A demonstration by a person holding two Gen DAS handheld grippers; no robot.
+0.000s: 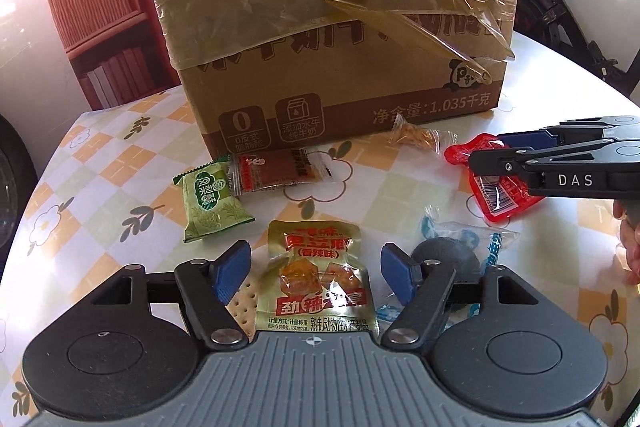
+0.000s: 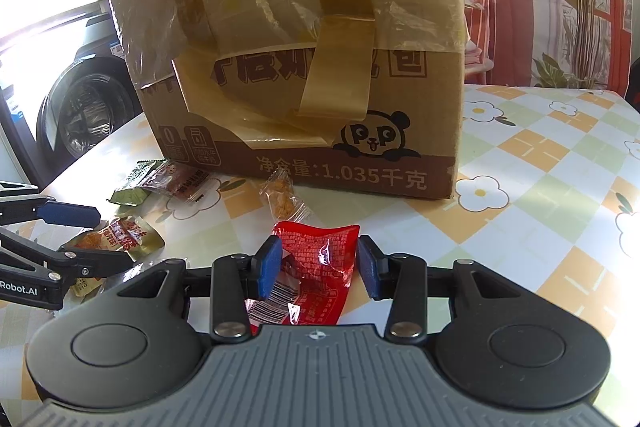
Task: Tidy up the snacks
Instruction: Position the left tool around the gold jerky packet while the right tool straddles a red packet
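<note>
The left gripper point(image 1: 316, 267) stands wide, its jaws either side of a gold pouch point(image 1: 316, 279) at lower centre, not pressing it. A cracker point(image 1: 242, 303) lies by the pouch's left edge and a green packet point(image 1: 210, 203) sits further left. At the right edge, the right gripper point(image 2: 318, 263) is narrow around a crumpled red pouch point(image 2: 320, 267); the pads seem to touch it, though that is hard to tell. A taped carton point(image 1: 332, 27) fills the upper frame on the floral tablecloth point(image 1: 100, 163).
</note>
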